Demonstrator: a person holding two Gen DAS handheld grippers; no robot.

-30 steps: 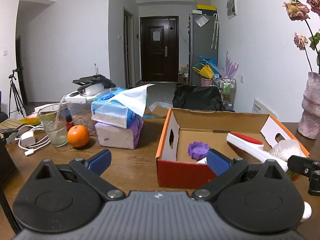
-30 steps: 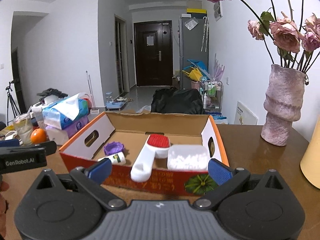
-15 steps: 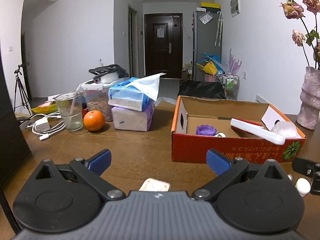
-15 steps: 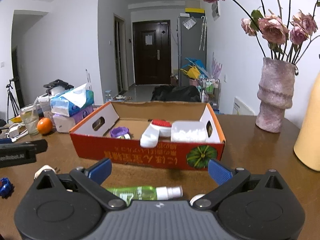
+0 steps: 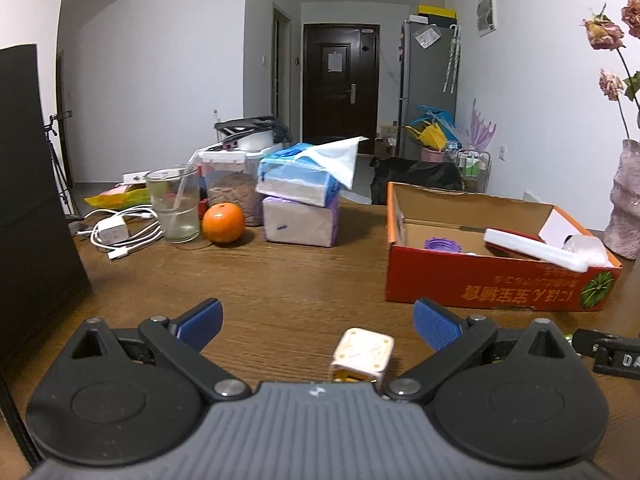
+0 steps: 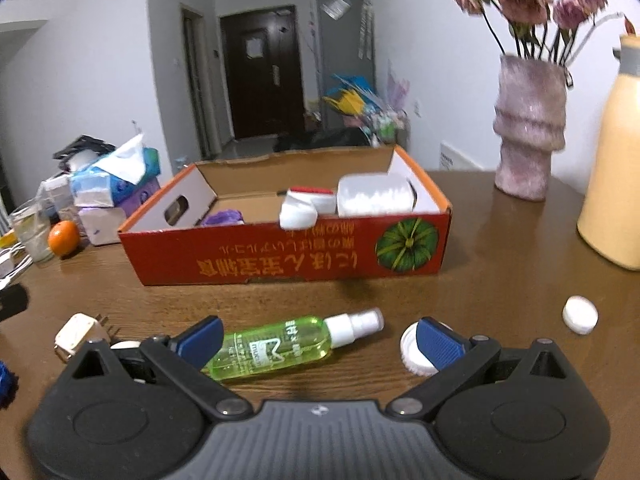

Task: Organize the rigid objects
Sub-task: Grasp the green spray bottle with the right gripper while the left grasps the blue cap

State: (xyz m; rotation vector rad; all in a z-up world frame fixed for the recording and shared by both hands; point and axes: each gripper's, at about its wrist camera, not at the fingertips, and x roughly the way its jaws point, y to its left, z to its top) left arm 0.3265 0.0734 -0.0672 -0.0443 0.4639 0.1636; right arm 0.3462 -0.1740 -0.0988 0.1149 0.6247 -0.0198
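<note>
At the bottom centre of the left wrist view, the left gripper (image 5: 316,322) has its 2 blue pads spread wide and holds nothing. A cream plug adapter (image 5: 362,354) lies on the wooden table (image 5: 280,280) between them, set toward the right pad. Risk: closing from this offset would likely push the adapter sideways or pinch only 1 corner, so it could twist out.

At the bottom centre of the right wrist view, the right gripper (image 6: 318,338) is likewise apart and empty. A green spray bottle (image 6: 280,346) lies on its side between the pads, slanted, with its body near the left pad. Risk: the round bottle may roll or pivot on closure. A white cap (image 6: 412,354) sits partly behind the right pad and could be trapped with it.

Farther back, at mid frame, the red cardboard box (image 6: 288,260) already holds several items. Risk: a low carry could strike its near wall. The vase (image 6: 528,128) at the upper right stands near the box and could be knocked.
</note>
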